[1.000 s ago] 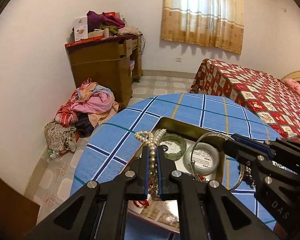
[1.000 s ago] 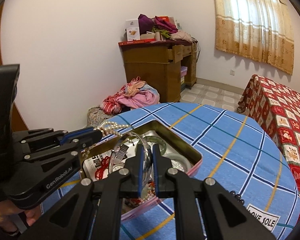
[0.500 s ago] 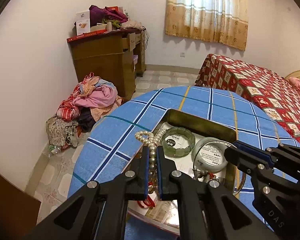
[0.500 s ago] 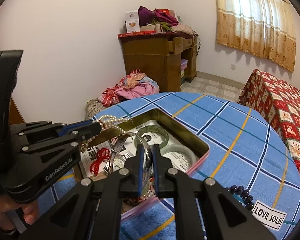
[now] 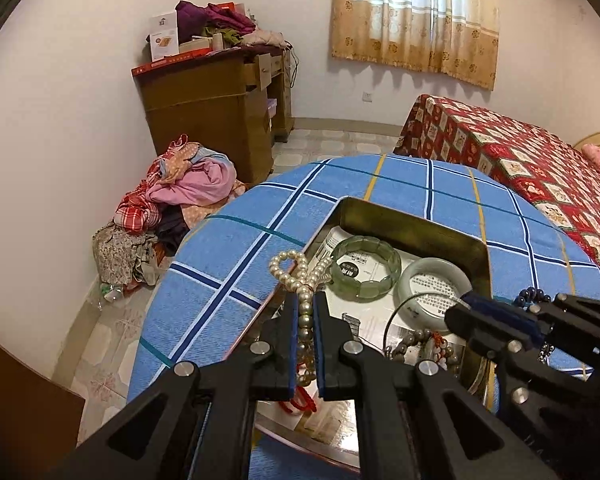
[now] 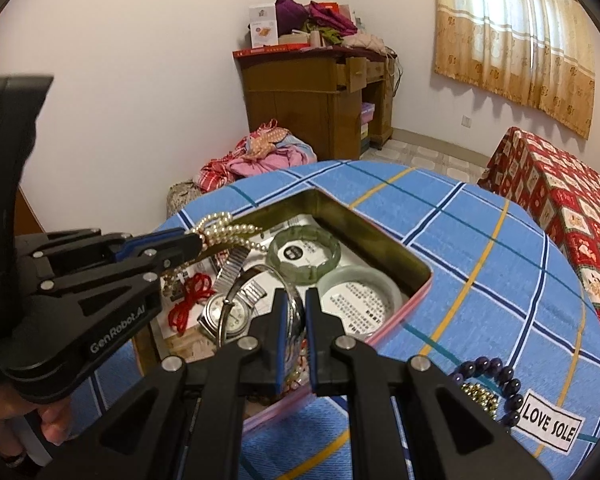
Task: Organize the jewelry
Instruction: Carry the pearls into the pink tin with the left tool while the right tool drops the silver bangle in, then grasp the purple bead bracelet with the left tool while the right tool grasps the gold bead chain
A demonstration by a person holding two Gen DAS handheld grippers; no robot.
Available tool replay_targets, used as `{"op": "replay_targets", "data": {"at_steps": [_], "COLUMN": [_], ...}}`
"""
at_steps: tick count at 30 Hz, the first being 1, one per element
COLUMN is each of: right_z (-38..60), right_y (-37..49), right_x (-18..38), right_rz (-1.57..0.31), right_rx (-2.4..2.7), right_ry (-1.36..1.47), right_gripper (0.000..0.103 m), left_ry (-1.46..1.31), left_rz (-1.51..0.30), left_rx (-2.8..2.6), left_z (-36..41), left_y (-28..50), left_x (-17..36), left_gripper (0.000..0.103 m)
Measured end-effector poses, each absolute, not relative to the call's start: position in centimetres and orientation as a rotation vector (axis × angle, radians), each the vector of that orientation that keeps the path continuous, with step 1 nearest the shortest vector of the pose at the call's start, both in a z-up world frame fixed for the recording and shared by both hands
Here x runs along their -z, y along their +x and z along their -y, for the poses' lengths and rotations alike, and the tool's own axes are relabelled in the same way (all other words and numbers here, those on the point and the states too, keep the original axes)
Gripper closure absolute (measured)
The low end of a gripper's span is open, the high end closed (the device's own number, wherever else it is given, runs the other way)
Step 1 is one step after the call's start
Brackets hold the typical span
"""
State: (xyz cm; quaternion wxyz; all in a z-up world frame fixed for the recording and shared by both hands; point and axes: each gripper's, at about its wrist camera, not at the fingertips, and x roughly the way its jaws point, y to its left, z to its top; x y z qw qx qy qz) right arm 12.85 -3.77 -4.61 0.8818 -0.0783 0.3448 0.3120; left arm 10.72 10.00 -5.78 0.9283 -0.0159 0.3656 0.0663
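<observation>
My left gripper [image 5: 305, 312] fingers clamped the pearl necklace [image 5: 300, 276], right gripper [image 6: 297, 312] fingers pinched the thin silver bangle [image 6: 260, 300], both over the tin [image 6: 416, 280].

Left gripper [image 5: 305, 312] is clamped on a pearl necklace [image 5: 300, 280] above the near-left rim of an open tin [image 5: 412, 220] on the blue checked table [image 5: 260, 240]. The tin holds a green segmented bracelet [image 5: 366, 268] and a pale jade bangle [image 5: 436, 280], side by side. Right gripper [image 5: 466, 310] enters from the right, gripping a thin wire bangle [image 5: 400, 312].

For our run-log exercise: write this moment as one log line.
left hand-held gripper: shut on pearl necklace | right hand-held gripper: shut on silver bangle | both over open tin
</observation>
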Motion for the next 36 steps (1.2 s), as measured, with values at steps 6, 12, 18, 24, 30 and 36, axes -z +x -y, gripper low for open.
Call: {"op": "replay_targets", "data": {"at_steps": [6,12,18,24,30,36], "right_z": [3.9,4.0,6.2,10.7,14.9,15.1], "right_y": [12.8,13.0,12.5,13.1,14.6,14.9], "right_x": [5.2,5.5,4.7,4.7,6.4,7.6], "right_rz": [-0.728,-0.745,-0.723,-0.732,-0.812,-0.865], "right_rx": [-0.646,-0.636,-0.614,-0.498,-0.385,-0.385], "right_ry": [-0.169,-0.165,-0.114,-0.074,-0.038,-0.06], "right_gripper": [0.092,0.078,0.066,0.066,0.066,0.067], "left_ry": [-0.028,-0.027,-0.03,-0.034,-0.024,-0.014], "left_rz": [-0.758,-0.771,-0.7,-0.722,-0.755,-0.773], "left_rx": [-0.143,-0.143,-0.176,-0.19,-0.171,-0.173], "left_z": [-10.0,-9.8,-9.5,-8.5,-6.2,-5.1], "left_y": [10.9,11.0,9.9,10.1,10.5,11.0], "left_x": [6.0,6.4,5.0,5.4,7.0,7.5], "left_gripper": [0.097,0.093,0.026,0.026,0.026,0.026]}}
